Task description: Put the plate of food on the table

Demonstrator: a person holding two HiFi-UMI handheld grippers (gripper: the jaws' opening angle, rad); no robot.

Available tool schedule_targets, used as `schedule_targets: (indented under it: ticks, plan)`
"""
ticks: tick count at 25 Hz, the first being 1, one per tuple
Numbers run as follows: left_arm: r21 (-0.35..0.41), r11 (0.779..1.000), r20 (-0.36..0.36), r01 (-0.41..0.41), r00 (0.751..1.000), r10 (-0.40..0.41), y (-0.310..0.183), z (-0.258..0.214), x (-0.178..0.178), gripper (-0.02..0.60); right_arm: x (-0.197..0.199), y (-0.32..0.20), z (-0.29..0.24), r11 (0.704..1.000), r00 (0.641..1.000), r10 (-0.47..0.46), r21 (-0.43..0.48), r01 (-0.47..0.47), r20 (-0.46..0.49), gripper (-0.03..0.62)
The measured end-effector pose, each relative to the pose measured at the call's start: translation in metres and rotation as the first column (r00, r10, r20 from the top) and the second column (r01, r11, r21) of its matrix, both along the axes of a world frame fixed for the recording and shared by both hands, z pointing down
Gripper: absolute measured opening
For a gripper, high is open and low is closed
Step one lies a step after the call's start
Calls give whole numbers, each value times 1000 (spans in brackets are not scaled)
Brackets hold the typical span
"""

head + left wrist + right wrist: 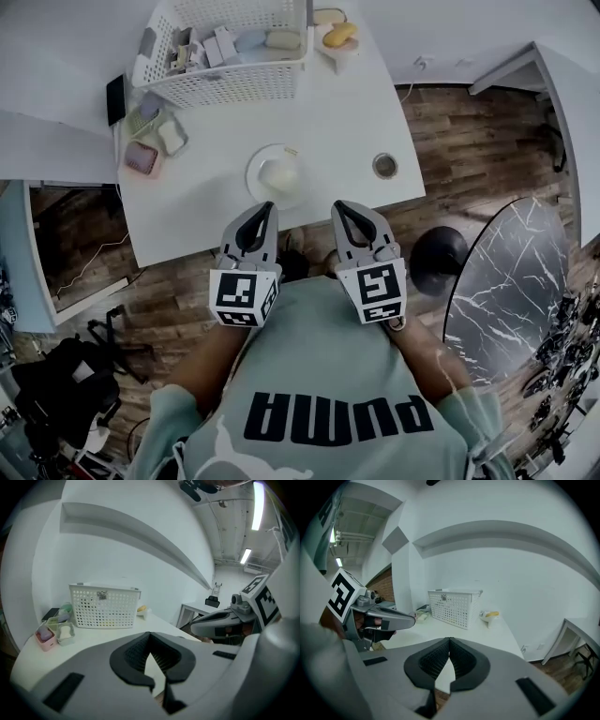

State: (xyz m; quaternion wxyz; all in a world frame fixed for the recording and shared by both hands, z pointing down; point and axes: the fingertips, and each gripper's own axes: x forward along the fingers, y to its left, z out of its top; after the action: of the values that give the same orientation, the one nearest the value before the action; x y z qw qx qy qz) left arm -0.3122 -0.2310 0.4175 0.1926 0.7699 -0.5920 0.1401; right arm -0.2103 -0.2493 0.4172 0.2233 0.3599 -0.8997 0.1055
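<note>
Status: plate of food (pixel 278 175) seated on tabletop (pixel 347 112) | left hand-held gripper (pixel 269 205) and right hand-held gripper (pixel 337 204) closed, empty, near plate | risk: plate nudged if advanced.

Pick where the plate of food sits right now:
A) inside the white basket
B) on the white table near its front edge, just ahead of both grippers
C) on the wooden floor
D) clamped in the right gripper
B: the head view shows the plate of food resting on the white table, just ahead of the left gripper and right gripper, both shut and holding nothing.
</note>
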Motion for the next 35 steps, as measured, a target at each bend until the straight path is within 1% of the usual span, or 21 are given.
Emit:
schedule_targets:
  ticks: [4, 9, 12, 18, 21, 24, 27, 29, 32, 35]
  plan:
    - [-45, 999, -22, 23, 999, -24, -11, 15, -24, 6, -12, -11, 18, 998, 1000, 17, -64, -17, -6, 8]
    - [-110, 994, -52, 25, 998, -31, -20, 39, -49, 8, -28, -16, 44, 986, 1000, 27, -165, -27, -2, 8]
    - [-152, 988, -59, 30, 997, -39, -25, 55, -61, 11, -34, -19, 59, 974, 999, 37, -224, -36, -3, 9]
    - [-233, 972, -65, 18, 997, -34, -36, 83, -73, 38, -38, -28, 84, 950, 997, 77, -303, -79, -20, 12]
    - [-282, 959, -72, 15, 997, -37, -42, 98, -78, 52, -37, -33, 97, 931, 995, 101, -351, -103, -23, 23]
    - [-340, 940, -100, 20, 993, -57, -46, 113, -83, 61, -37, -37, 109, 904, 991, 130, -408, -126, -19, 29]
    - [-401, 916, -140, 22, 987, -85, -48, 127, -87, 69, -36, -41, 120, 870, 986, 165, -470, -150, -9, 31]
    - [-438, 899, -172, 25, 979, -111, -48, 136, -90, 72, -36, -43, 127, 836, 980, 199, -524, -163, 12, 32]
    - [-482, 876, -213, 28, 966, -148, -48, 145, -92, 72, -34, -44, 137, 775, 966, 255, -607, -179, 41, 32]
    - [-506, 862, -232, 24, 959, -163, -49, 150, -92, 77, -32, -45, 143, 740, 956, 289, -644, -192, 47, 31]
